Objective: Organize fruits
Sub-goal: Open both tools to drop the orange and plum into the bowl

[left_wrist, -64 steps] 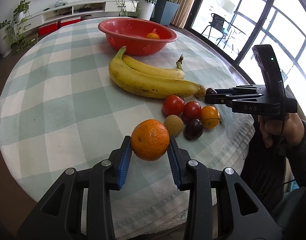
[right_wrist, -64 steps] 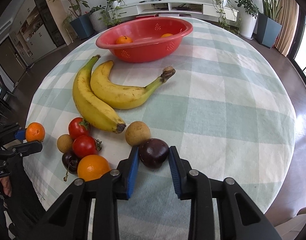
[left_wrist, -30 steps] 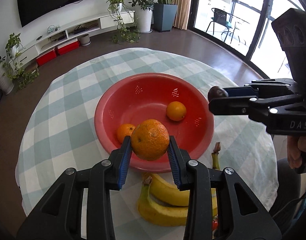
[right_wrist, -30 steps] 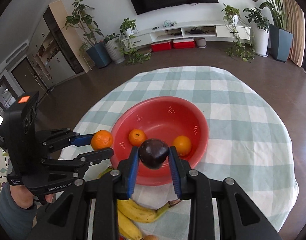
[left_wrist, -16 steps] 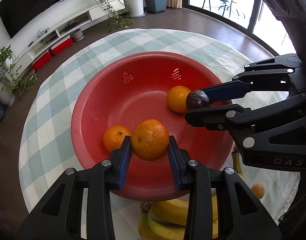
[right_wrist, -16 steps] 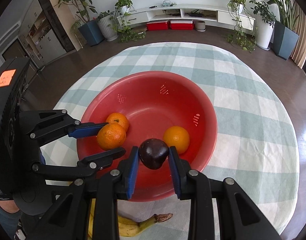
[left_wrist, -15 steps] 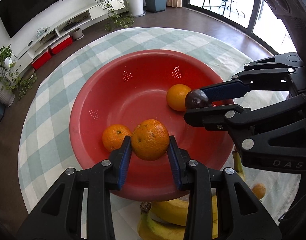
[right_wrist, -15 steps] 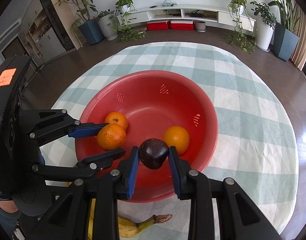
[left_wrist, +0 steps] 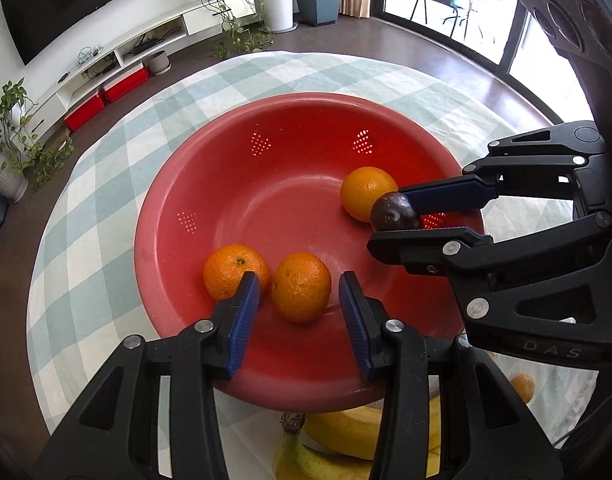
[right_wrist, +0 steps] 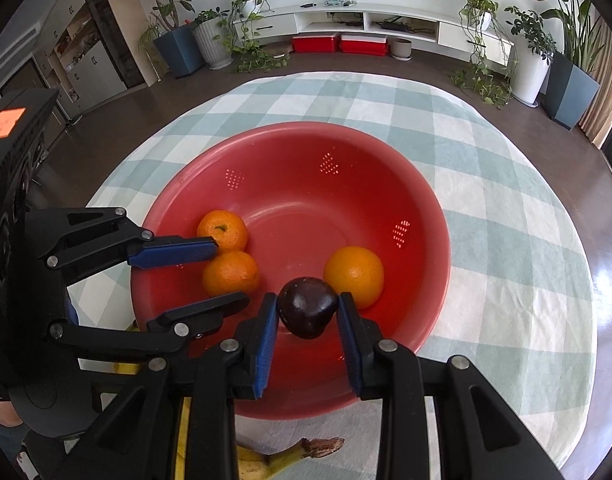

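Note:
A red basin (left_wrist: 209,184) (right_wrist: 426,208) stands on the checked table. My left gripper (left_wrist: 299,306) (right_wrist: 221,276) is open over its near side. The orange (left_wrist: 301,286) (right_wrist: 230,273) it held lies in the basin between the open fingers, next to another orange (left_wrist: 231,272) (right_wrist: 222,229). A third orange (left_wrist: 364,192) (right_wrist: 354,270) lies at the right. My right gripper (right_wrist: 308,316) (left_wrist: 402,216) is shut on a dark plum (right_wrist: 308,306) (left_wrist: 394,213) and holds it above the basin's right side.
Bananas (left_wrist: 338,444) (right_wrist: 273,460) lie on the cloth just in front of the basin. A small yellow fruit (left_wrist: 522,386) shows at the lower right. Beyond the round table are dark floor, plants and a low TV shelf.
My left gripper has opened and let the orange drop into the basin beside the other orange. My right gripper still holds the plum over the basin, almost unmoved.

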Demonstrator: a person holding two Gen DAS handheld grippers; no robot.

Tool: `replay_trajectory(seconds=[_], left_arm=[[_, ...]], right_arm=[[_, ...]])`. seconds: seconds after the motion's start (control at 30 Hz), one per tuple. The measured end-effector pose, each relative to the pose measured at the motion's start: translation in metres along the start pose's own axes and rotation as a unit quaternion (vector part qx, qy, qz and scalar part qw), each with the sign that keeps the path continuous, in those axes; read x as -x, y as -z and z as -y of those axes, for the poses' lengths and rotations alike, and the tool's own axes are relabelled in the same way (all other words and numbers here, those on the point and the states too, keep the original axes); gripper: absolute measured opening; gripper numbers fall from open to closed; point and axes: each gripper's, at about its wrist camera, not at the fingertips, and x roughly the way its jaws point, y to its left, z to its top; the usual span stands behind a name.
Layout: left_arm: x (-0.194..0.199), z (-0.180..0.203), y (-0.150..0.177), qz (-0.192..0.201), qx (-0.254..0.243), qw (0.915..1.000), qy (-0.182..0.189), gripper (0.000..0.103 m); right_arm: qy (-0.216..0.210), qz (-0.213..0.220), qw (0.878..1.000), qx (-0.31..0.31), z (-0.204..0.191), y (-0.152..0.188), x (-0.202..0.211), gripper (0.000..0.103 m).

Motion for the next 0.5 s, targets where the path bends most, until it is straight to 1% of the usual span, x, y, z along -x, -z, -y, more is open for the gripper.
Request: replay_trajectory(seconds=[0.07, 0.17, 0.23, 0.3, 0.37, 0.4, 0.43, 0.47, 0.5], left_arm=[[0.003, -0.001, 0.0, 0.003, 0.003, 1.0, -0.001, 0.05], [0.005, -0.001, 0.001, 0.006, 0.005, 1.0, 0.002, 0.05], [0.01, 0.0, 0.003, 0.008, 0.004, 1.0, 0.003, 0.053], [0.018, 0.001, 0.006, 0.016, 0.005, 0.9999, 0.001, 0.057], [0.031, 0.002, 0.012, 0.028, 0.009, 0.9996, 0.0, 0.059], [0.039, 0.002, 0.016, 0.036, 0.012, 0.9993, -0.001, 0.064], [0.046, 0.001, 0.02, 0.043, 0.018, 0.9989, 0.0, 0.067], [0.052, 0.0, 0.024, 0.05, 0.026, 0.9984, 0.002, 0.071], [0.057, 0.0, 0.028, 0.054, 0.034, 0.998, 0.004, 0.072]], right_arm=[[-0.001, 0.0, 1.0, -0.002, 0.0, 0.0, 0.0, 0.034], [-0.003, 0.004, 1.0, -0.003, -0.001, 0.0, 0.004, 0.034], [-0.003, 0.008, 1.0, -0.005, -0.001, 0.0, 0.009, 0.034], [-0.006, 0.021, 1.0, -0.01, 0.0, 0.002, 0.019, 0.034], [-0.012, 0.038, 0.999, -0.017, 0.001, 0.005, 0.034, 0.034], [-0.015, 0.049, 0.998, -0.02, 0.001, 0.007, 0.042, 0.038], [-0.016, 0.06, 0.998, -0.021, 0.001, 0.009, 0.048, 0.05], [-0.012, 0.069, 0.997, -0.019, 0.0, 0.009, 0.052, 0.056], [-0.004, 0.072, 0.997, -0.017, -0.001, 0.008, 0.053, 0.059]])
